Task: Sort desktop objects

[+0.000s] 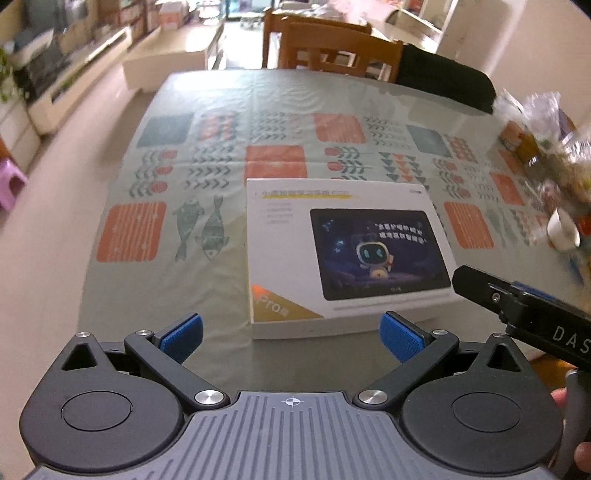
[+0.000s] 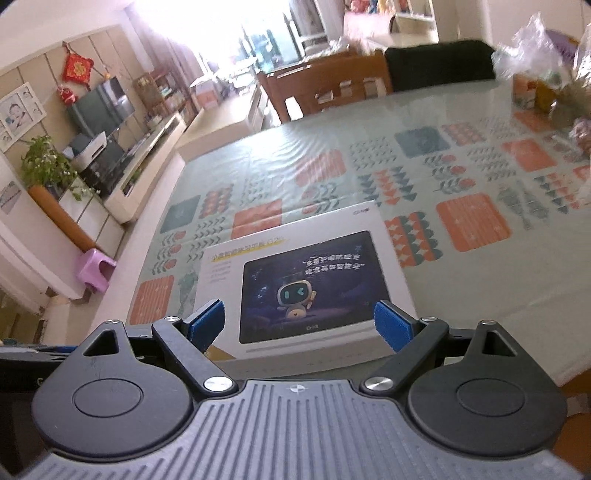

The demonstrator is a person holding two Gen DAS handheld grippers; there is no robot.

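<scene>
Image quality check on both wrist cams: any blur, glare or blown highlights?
Left wrist: motion blur smears the bags and cup at the right edge; box text soft; tongs sharp. Right wrist: window area blown out, glare washing over the far table; box readable; fisheye bends edges in both.
</scene>
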